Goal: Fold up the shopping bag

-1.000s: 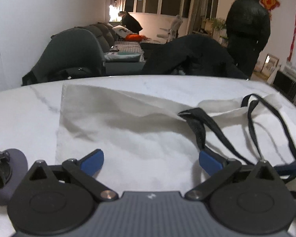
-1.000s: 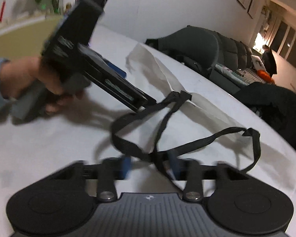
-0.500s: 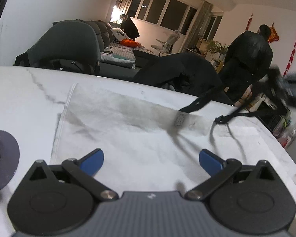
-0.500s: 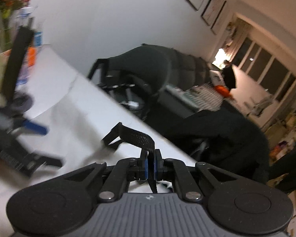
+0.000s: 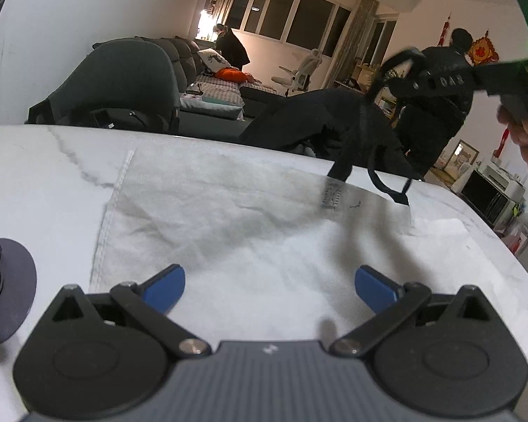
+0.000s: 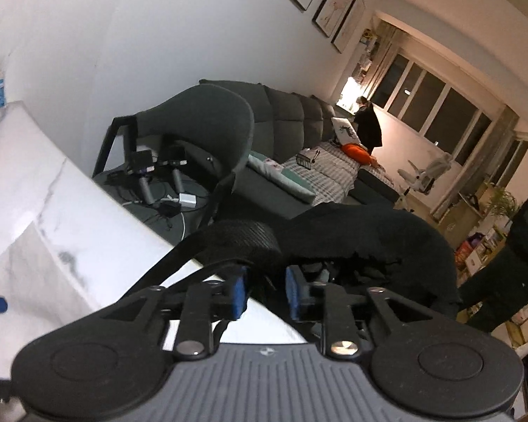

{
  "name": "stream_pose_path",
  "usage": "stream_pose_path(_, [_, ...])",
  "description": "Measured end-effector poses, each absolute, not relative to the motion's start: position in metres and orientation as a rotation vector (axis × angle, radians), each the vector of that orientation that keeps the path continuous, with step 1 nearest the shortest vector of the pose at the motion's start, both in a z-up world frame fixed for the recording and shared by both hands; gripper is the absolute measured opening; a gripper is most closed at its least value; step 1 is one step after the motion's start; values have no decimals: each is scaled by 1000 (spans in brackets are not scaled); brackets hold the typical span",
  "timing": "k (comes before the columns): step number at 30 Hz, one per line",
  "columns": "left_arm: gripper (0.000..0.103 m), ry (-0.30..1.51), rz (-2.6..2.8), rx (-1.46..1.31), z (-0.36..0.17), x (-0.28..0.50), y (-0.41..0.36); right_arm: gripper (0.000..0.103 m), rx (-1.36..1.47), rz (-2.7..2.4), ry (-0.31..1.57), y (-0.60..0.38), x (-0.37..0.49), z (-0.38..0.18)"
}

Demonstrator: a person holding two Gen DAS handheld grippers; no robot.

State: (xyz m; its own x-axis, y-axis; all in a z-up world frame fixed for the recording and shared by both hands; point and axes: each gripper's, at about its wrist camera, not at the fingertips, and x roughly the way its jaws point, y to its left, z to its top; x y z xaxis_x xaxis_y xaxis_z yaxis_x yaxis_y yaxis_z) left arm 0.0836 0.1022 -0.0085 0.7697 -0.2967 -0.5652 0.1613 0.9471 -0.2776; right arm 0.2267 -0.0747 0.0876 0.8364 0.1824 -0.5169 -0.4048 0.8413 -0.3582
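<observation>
Left wrist view: shopping bag (image 5: pixel 250 232) lies flat on the white marble-pattern counter (image 5: pixel 52 161), grey veins running through the glossy top. Bag is off-white woven fabric, rectangular, creased and rumpled, with a stitched hem along its left edge and a stitched reinforcement patch near the far edge. It covers the middle of the counter, from the left claw (image 5: pixel 269 283) out to the far edge. Left claw is spread wide, blue pads (image 5: pixel 165 286) apart, nothing between them, low over the near edge of the bag; can't tell if it touches the fabric.

Black webbing straps (image 5: pixel 369 147) rise off the far edge of the bag, pulled taut up and to the right. One strap end droops as a loop over the counter's far right part. Right claw (image 5: pixel 413 82) sits top right, blurred, with the holding hand (image 5: pixel 524 140) cut off by the frame.

Dark round base (image 5: pixel 8 292) on the counter's left edge, half out of frame; what stands on it is cropped.

Right wrist view: right claw (image 6: pixel 265 293) is narrow, blue pads closed onto the ribbed black strap (image 6: pixel 243 239), which bunches into a thick loop above the pads. Bag body is hidden below the claw housing. Counter corner shows left, dark padded chair (image 6: pixel 200 119) beyond it. Background is soft and dim.
</observation>
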Motion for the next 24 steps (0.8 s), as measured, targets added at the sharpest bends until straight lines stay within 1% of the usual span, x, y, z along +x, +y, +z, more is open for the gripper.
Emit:
stream_pose_path(4, [103,646,-251,-222,-9,84,100,33,-438,316,483,-78,232,95])
stream_pose_path(12, [103,646,-252,-222,-9,86,99,44,-410,300,480,-89,234,106])
stream_pose_path(14, [103,645,-252,-224,-9,85,99,49,-390,301,474,-91,234,109])
stream_pose_path(19, [103,645,-252,-225,-9,86,99,54,-350,323,479,-94,235,112])
stream_pose_path(24, [103,646,-251,-223,-9,86,99,55,-283,371,510,-97,236,110])
